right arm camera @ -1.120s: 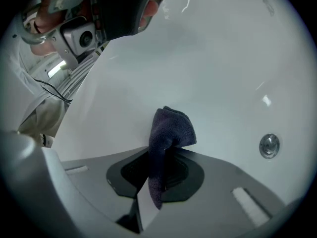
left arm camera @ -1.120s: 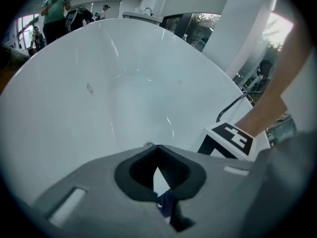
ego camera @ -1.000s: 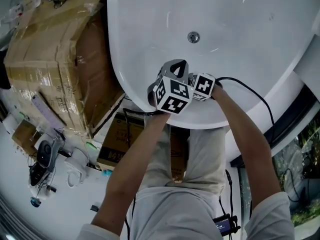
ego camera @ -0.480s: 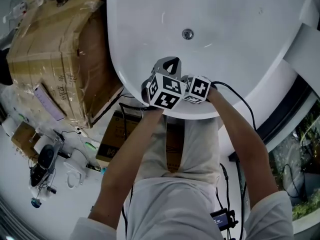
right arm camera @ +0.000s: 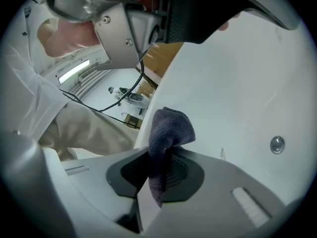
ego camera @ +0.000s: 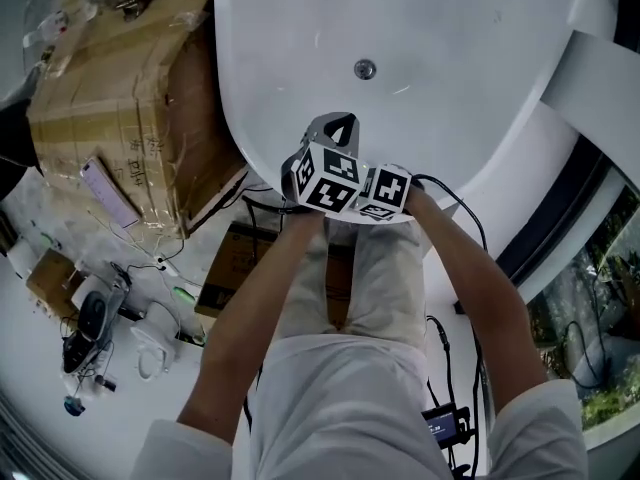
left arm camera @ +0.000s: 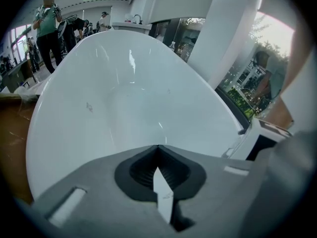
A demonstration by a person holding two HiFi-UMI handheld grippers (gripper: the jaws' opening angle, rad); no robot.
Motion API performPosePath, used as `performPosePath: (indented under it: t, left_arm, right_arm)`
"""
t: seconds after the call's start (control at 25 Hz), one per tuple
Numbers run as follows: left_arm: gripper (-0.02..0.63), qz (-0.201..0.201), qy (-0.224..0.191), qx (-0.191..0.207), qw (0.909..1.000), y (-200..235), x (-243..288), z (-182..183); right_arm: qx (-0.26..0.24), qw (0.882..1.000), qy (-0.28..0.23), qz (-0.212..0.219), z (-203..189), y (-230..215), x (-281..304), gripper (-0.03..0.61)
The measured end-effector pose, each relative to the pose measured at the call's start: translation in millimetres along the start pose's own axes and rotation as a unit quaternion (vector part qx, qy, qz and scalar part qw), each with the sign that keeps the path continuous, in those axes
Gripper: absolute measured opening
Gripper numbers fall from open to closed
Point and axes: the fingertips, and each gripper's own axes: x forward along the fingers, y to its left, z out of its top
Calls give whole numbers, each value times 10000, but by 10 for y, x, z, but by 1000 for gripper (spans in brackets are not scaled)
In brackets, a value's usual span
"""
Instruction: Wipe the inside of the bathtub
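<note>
The white bathtub (ego camera: 480, 88) fills the top of the head view, its round drain (ego camera: 365, 68) on the floor of the basin. Both grippers hang side by side over the tub's near end. My left gripper (ego camera: 335, 130) is shut with nothing between its jaws, and the left gripper view looks along the bare tub interior (left arm camera: 129, 98) past that gripper (left arm camera: 158, 150). My right gripper (right arm camera: 159, 155) is shut on a dark grey-purple cloth (right arm camera: 170, 125), which bunches up above the jaws close to the tub wall. The drain (right arm camera: 277, 144) lies off to its right.
Taped cardboard boxes (ego camera: 120, 98) stand against the tub's left side. Cables and small devices (ego camera: 100, 318) litter the floor at the lower left. A white column (ego camera: 600, 78) is at the tub's right. A black cable (ego camera: 462, 210) trails from the right gripper. People (left arm camera: 48, 19) stand far beyond the tub.
The head view has drifted, so tub and drain sit a little further left and up. Both grippers stay together near the tub's near rim, the cloth still held.
</note>
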Motion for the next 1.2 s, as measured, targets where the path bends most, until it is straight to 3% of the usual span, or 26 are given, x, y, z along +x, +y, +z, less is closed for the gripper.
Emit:
performPosePath:
  t: [0.16,0.32,0.48,0.76,0.96,1.2]
  left_arm:
    - [-5,13,-17,110,9999,-58,-195,130]
    - [-5,86,-22,240,9997,-87,-421,259]
    - [-5,156,-107,306,9994,-109,-701,459]
    - [-5,162,-341,507,9980,-99,-1180,777]
    - [-5,198,-719,436,9963,-133,-1651,1142]
    - [-5,40,-1190,427,9920,-242,-2264,1562]
  right_arm:
    - [-38,10000,81,33,17,219,-149,48]
    - [-126,9997,-1,-220,81,382,-443,49]
    - [-207,9980,-103,-584,102,539,-812,49]
    - [284,9871,-629,-1443,342,603,-1482,49]
    - [384,9668,-1283,-2177,702,751,-2099,51]
    - [401,9263,-2165,-3058,1224,1019,-2929,50]
